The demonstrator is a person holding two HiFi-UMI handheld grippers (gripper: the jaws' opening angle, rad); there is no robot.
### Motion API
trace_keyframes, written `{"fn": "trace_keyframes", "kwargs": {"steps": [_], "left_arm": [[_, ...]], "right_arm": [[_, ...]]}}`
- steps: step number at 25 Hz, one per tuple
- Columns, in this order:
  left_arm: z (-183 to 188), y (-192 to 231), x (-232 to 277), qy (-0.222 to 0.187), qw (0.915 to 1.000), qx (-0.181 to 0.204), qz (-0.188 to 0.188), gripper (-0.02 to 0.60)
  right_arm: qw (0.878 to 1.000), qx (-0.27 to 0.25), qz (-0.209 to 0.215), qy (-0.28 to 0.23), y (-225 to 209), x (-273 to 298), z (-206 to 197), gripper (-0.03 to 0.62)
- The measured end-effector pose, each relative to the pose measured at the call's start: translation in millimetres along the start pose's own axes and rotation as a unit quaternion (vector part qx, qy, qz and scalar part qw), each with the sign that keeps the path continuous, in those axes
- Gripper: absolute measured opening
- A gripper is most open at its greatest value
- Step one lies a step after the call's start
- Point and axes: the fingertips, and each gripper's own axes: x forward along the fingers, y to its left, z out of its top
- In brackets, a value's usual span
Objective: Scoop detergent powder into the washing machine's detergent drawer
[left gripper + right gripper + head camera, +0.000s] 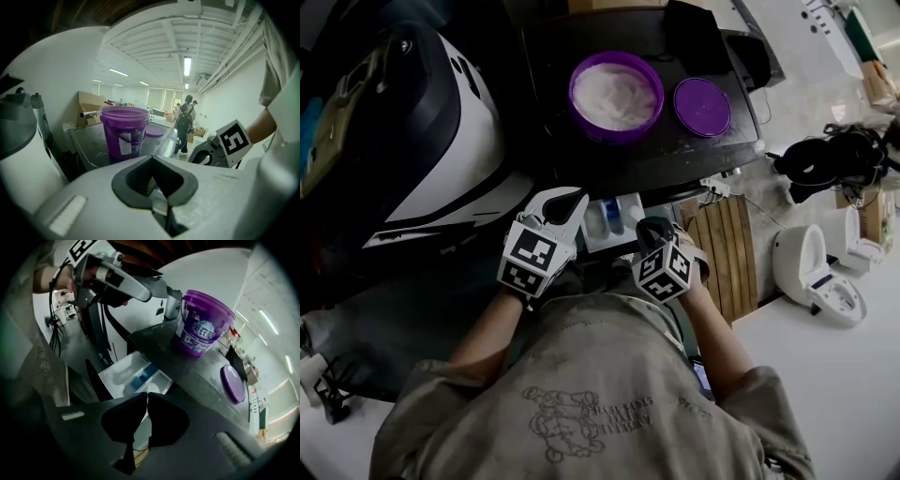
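To my left bulks a large rounded white-and-black machine shell. Ahead of me is the dark desk, and on it stands the open purple plastic bucket, filled with white detergent powder. Its flat round purple lid lies on the desk just to the right of it, apart from the bucket. Below the desk's near edge the white detergent drawer is pulled out towards me, showing pale compartments and a blue insert. In the head view the drawer sits between my two grippers. My white left gripper points up at the drawer's left side. Its fingers are pressed together with nothing between them, and past them I see the bucket and lid on the desk. My dark right gripper hangs at the drawer's right front corner. Its fingers are also closed on each other and empty, aimed over the open drawer.
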Motion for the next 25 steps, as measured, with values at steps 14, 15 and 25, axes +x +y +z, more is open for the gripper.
{"fn": "trace_keyframes", "kwargs": {"steps": [14,15,25], "left_arm": [[-7.2,4.7,-12.3,-0.005,1.0,-0.003,0.007,0.0],[-8.1,4.6,-12.9,-0.005,1.0,-0.003,0.007,0.0],[-9.6,3.3,-20.0,-0.006,0.9999,0.002,0.01,0.0]], "right_arm": [[0.991,-0.122,-0.053,0.004,3.5,-0.7,9.5,0.037],[0.99,-0.126,-0.057,0.005,3.2,-0.6,9.2,0.037],[0.979,-0.178,-0.098,0.002,-3.2,-9.1,23.0,0.037]]}}
